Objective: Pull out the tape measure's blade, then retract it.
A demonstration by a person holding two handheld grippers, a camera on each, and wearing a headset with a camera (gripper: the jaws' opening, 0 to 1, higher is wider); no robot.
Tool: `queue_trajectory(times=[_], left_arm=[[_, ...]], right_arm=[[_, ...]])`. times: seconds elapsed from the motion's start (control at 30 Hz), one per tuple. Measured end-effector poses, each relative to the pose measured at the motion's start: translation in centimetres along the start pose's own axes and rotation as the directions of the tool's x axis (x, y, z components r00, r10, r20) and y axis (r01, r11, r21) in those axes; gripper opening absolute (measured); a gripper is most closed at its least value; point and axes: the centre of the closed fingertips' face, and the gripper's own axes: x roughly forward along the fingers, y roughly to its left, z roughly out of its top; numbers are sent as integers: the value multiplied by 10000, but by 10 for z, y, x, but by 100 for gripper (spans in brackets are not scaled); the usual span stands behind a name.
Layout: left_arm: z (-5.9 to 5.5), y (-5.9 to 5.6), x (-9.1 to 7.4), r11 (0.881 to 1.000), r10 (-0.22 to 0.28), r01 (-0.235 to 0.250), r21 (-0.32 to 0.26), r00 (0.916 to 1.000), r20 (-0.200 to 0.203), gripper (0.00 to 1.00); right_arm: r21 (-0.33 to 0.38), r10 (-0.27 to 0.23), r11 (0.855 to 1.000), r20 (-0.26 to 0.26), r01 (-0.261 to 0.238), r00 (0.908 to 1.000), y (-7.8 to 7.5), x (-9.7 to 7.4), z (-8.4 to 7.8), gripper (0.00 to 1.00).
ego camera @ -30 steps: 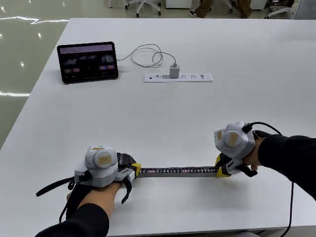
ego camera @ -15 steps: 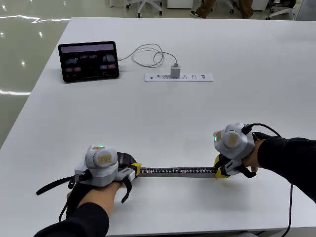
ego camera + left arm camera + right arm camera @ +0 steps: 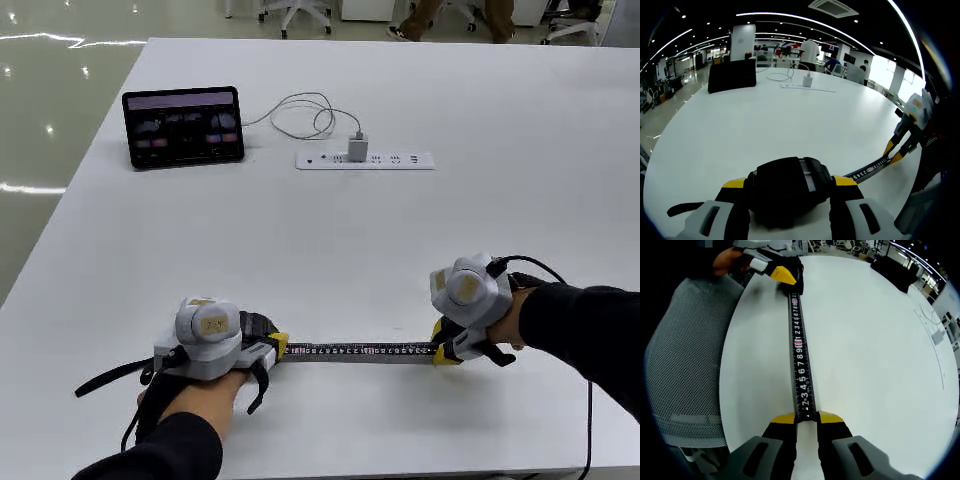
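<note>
In the head view, the left tool (image 3: 270, 345) covers most of the tape measure's case (image 3: 258, 326), and the numbers on the blade (image 3: 355, 350) are too small to read. The blade's right end is hidden between the jaws of the right tool (image 3: 443, 352). At far left, the tablet (image 3: 183, 125) screen is too small to make out. The counter (image 3: 330, 240) is cut off at the near and right edges.

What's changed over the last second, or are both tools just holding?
The right tool, shut on the tip of the blade, has edged slightly toward the left tool, so a little less blade is out. The left tool stays clamped on the tape measure case; tablet and power strip unmoved.
</note>
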Motion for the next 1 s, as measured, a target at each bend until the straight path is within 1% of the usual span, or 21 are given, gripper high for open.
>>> queue_trajectory(times=[0.37,0.53,1.0], left_arm=[[0,0,-1,10000,-14,14,-44,10000,-29,60],[0,0,-1,10000,-16,16,-35,10000,-36,60],[0,0,-1,10000,-12,12,-56,10000,-40,60]], right_arm=[[-114,-45,9999,-50,44,10000,2,1,5,10],[200,-57,9998,125,54,9999,1,2,7,11],[118,-45,9999,62,44,10000,2,5,15,11]])
